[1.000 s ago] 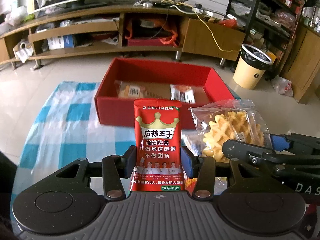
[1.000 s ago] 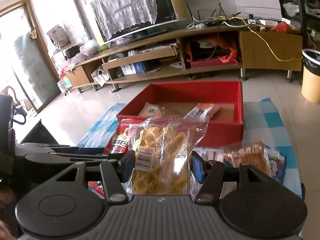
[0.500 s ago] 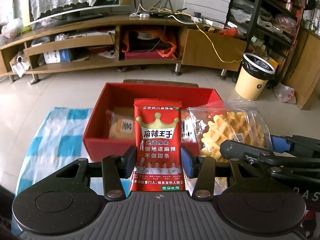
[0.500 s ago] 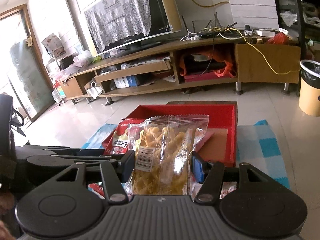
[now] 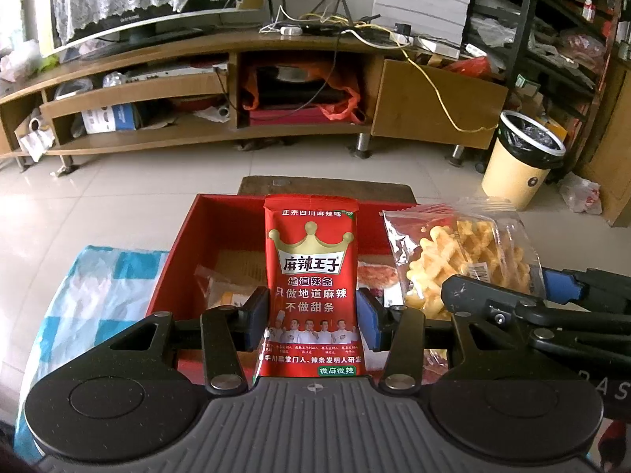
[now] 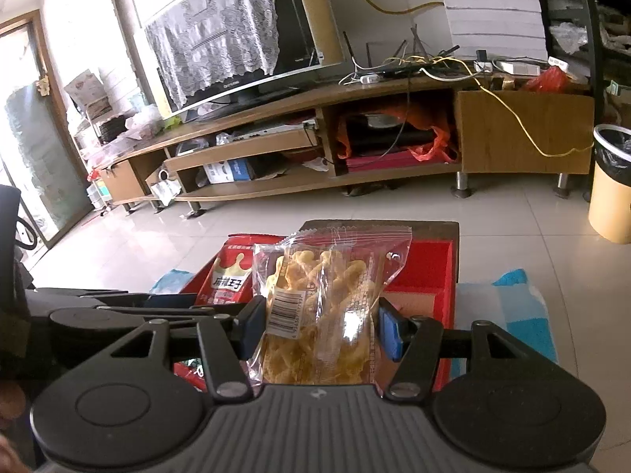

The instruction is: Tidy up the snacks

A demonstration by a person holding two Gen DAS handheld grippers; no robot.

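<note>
My left gripper (image 5: 311, 317) is shut on a red spicy-strip packet (image 5: 311, 276) with a gold crown, held upright over the red box (image 5: 177, 252). My right gripper (image 6: 321, 327) is shut on a clear bag of yellow twisted crackers (image 6: 323, 295), also over the red box (image 6: 430, 272). The cracker bag (image 5: 461, 260) and the right gripper's arm show at the right of the left wrist view. The red packet (image 6: 230, 276) shows left of the cracker bag in the right wrist view. Two wrapped snacks (image 5: 221, 291) lie inside the box.
A blue and white checked cloth (image 5: 94, 291) covers the table under the box. Beyond the table is tiled floor, a long wooden TV stand (image 5: 276, 90) and a beige bin (image 5: 520, 157) at the right. A dark shelf stands at the far right.
Both grippers have moved forward and up with their packets. They now sit over the red box, which has slid lower and closer in both views.
</note>
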